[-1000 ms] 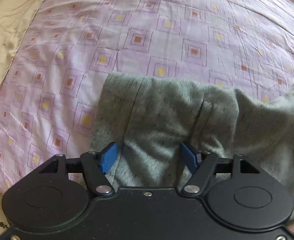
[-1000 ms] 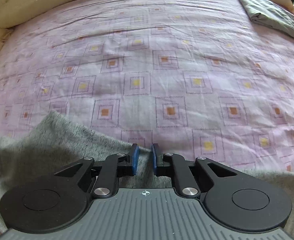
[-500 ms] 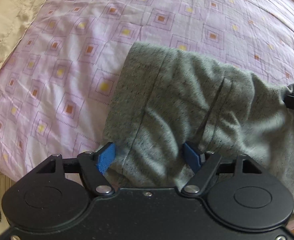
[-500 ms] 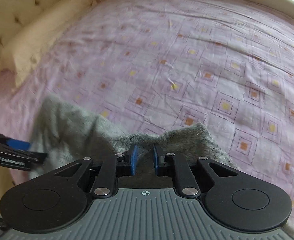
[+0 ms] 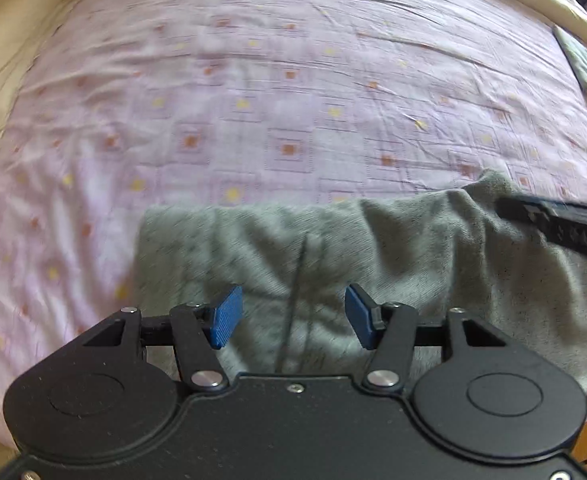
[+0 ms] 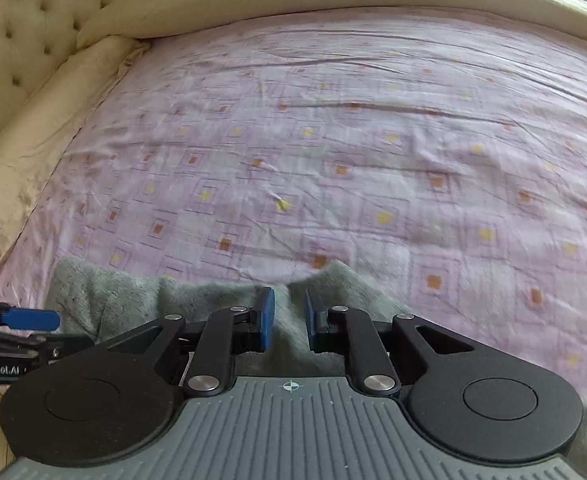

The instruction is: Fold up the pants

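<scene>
Lying bunched at the near edge of the bed, the grey pants (image 5: 373, 248) are sitting on the pink patterned bedsheet (image 5: 273, 100), with both grippers at their near side. Left gripper (image 5: 293, 316) is standing wide open, blue pads (image 5: 225, 316) spread well apart, grey fabric with a dark seam line running between them; nothing is being pinched. Right gripper (image 6: 289, 318) is sitting with its jaws close together, a narrow ridge of the pants (image 6: 141, 296) rising in the gap. Whether the pads are actually clamping that ridge, cannot tell. In the left wrist view the right gripper's black body is coming in from the right edge, over the fabric's raised corner. In the right wrist view the left gripper (image 6: 29, 320) is showing at the left edge. Cream pillow (image 6: 41, 140) is lying along the sheet's left side, tufted headboard (image 6: 25, 20) behind it.
</scene>
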Tool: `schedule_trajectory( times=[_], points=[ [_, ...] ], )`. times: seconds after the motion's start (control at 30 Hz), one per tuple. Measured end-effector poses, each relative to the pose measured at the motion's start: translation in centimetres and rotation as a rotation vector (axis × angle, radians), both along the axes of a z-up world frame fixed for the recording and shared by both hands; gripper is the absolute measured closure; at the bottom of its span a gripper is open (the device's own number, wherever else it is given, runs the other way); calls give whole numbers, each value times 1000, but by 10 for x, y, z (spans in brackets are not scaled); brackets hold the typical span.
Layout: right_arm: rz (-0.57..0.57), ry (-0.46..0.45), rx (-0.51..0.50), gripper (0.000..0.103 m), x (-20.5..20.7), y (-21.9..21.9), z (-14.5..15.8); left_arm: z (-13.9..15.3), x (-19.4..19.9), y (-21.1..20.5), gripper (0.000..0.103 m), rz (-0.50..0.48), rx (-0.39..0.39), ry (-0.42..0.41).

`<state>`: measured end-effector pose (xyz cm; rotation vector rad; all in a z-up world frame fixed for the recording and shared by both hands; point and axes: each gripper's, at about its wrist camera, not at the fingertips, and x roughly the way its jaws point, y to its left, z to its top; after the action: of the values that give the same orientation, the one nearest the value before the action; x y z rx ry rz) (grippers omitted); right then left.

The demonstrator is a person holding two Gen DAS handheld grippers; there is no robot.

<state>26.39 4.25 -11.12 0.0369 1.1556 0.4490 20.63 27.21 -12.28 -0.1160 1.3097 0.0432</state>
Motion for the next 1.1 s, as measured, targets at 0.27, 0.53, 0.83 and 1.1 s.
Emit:
schedule_trajectory(
  times=[0.27,0.53,0.83,1.1],
  points=[
    [-225,137,-153,87,-46,-91,-23,-22,-19,-7,38,-85,85,51],
    [-302,115,-134,79,-61,-117,-1,-21,-15,-11,38,-80,111,81],
    [83,81,-157,60,21,-98,-8,-7,-10,-22,42,-43,87,102],
    [300,149,-106,93,34,-96,-22,21,16,-53,42,3,39,67]
  ],
)
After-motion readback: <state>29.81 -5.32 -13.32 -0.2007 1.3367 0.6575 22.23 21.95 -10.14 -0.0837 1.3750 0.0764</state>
